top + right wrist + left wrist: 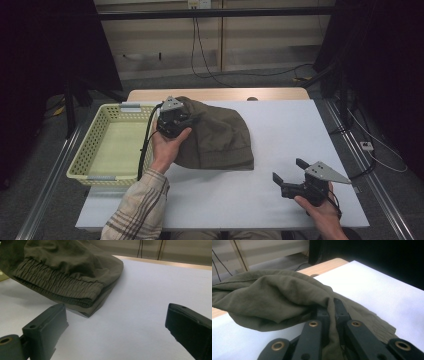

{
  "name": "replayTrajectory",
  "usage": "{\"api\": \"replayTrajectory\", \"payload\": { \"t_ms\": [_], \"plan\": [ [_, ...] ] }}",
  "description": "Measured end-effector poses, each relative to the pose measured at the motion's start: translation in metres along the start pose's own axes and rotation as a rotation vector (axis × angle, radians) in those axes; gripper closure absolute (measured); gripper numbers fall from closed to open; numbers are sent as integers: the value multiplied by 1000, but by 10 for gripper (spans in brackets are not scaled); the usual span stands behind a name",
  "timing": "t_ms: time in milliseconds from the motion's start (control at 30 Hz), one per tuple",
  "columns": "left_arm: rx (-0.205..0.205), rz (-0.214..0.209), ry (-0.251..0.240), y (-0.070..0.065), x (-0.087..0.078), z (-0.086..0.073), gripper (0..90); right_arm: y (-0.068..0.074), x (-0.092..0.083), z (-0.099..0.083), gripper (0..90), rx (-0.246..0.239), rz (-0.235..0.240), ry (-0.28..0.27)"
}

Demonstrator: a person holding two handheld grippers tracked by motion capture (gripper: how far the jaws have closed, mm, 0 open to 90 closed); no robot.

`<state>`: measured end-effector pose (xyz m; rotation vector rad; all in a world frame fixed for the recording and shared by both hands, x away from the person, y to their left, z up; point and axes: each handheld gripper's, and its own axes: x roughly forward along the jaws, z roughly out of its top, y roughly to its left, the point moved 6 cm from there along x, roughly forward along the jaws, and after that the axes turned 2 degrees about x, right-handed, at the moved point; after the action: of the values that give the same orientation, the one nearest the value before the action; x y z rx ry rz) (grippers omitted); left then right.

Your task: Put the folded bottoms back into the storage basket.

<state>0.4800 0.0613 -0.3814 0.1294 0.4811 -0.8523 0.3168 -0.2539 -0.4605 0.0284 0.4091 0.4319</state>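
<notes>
An olive-green garment (217, 135) lies folded on the white table (280, 130), its elastic waistband (60, 285) toward the near side. My left gripper (172, 120) is at the garment's left end, next to the basket, shut on a fold of the cloth (331, 307), which bunches up between its black jaws and lifts off the table. My right gripper (289, 175) rests near the table's front right, open, with nothing between its fingers (47, 327); the waistband corner lies just beyond them.
A pale yellow plastic basket (95, 145) stands at the table's left edge, with nothing in it. A wooden strip (220, 94) runs along the table's far edge. Cables hang on the wall behind. Dark curtains flank both sides.
</notes>
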Motion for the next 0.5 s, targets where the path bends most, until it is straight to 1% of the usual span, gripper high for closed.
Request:
{"api": "replayTrajectory", "payload": {
  "t_ms": [100, 167, 200, 233, 267, 333, 500],
  "plan": [
    [5, -10, -14, -1, -5, 4, 869, 0, 0, 0, 39, 0, 1, -1],
    [13, -24, -32, -1, -10, 8, 869, 0, 0, 0, 39, 0, 1, -1],
    [13, -24, -32, -1, -10, 8, 870, 0, -1, 0, 38, 0, 1, -1],
    [19, -38, -46, -2, -12, 10, 870, 0, -1, 0, 38, 0, 1, -1],
    [27, -41, -55, -2, -14, 12, 870, 1, -1, 0, 39, -3, 2, -2],
    [37, -32, -61, -1, -20, 15, 871, 1, -1, 0, 39, -2, 3, -2],
    [44, -19, -88, 0, -28, 20, 871, 0, 0, 0, 39, -3, 1, -1]
  ]
}}
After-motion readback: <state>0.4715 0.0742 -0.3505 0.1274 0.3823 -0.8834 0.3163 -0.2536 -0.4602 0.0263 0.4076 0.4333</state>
